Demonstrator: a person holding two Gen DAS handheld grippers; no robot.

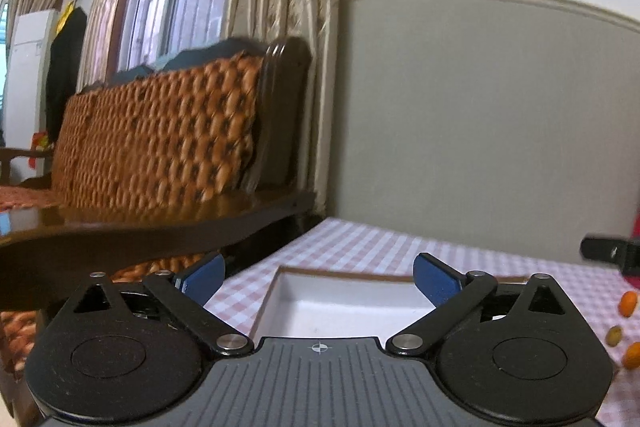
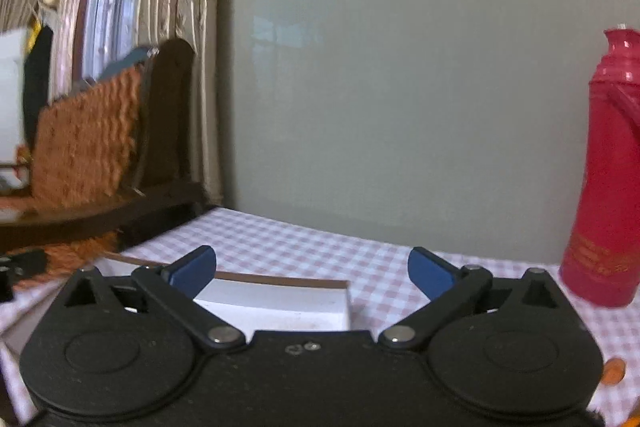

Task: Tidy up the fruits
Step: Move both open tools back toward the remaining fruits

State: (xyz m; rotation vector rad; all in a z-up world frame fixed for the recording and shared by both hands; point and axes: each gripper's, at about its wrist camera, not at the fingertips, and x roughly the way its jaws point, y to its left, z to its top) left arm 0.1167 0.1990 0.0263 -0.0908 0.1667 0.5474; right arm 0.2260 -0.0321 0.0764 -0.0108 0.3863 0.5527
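A shallow white box (image 1: 344, 301) with a brown rim lies on the pink checked tablecloth (image 1: 360, 247). My left gripper (image 1: 319, 279) is open and empty, hovering over the box's near side. Three small fruits, two orange (image 1: 627, 303) and one greenish (image 1: 613, 335), lie on the cloth at the right edge of the left wrist view. My right gripper (image 2: 312, 273) is open and empty, above the box's right end (image 2: 280, 301). One orange fruit (image 2: 614, 371) shows low on the right in the right wrist view.
A tall red flask (image 2: 610, 179) stands on the table at the right, near the grey wall. A dark wooden sofa with a woven orange cushion (image 1: 160, 139) stands left of the table. The other gripper's black part (image 1: 612, 253) shows at the right edge.
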